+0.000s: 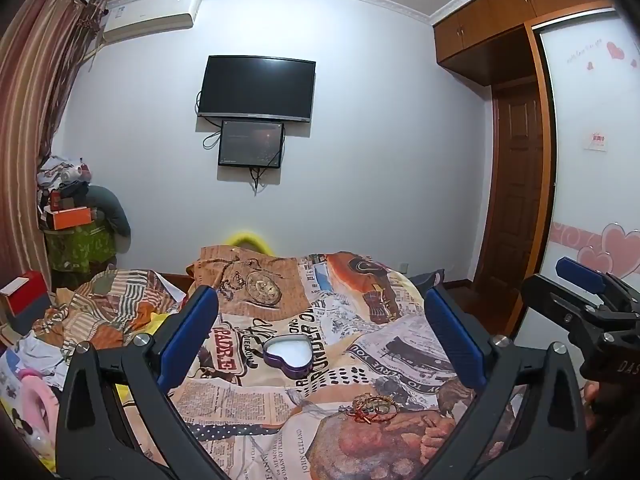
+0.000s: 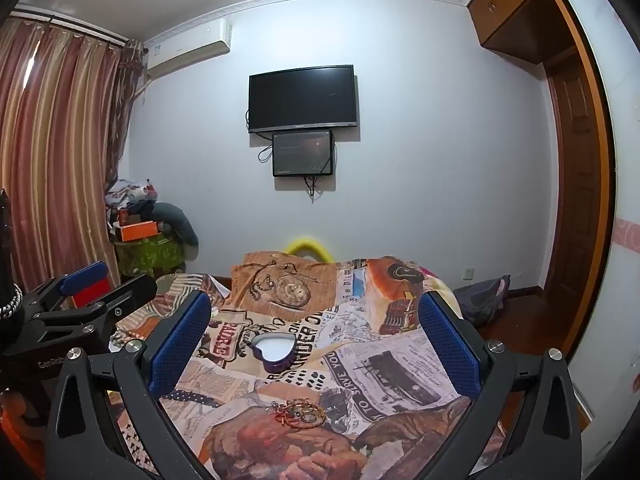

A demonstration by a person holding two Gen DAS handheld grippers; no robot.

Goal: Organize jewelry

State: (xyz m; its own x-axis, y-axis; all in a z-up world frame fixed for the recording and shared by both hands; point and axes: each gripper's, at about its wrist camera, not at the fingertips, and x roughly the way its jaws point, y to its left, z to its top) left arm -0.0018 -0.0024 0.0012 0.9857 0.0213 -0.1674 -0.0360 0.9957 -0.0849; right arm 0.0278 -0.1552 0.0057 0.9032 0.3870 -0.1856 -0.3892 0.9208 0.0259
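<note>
Now: one heart tin (image 1: 289,354), one bracelet heap (image 1: 374,405).

The left gripper (image 1: 320,320) and right gripper (image 2: 316,320) were alike: black angular frames with silver screws, each carrying two fingers faced with textured blue pads (image 2: 180,340). White lettering marked both bodies, "GenRob" legible on the left one. A black-and-white braided cord (image 2: 12,304) sat behind it.

"JOHN CLELAND", "TO SERVE YOU" on bedspread (image 1: 360,360), "GenRob" on left hand-held gripper (image 2: 100,292)
</note>
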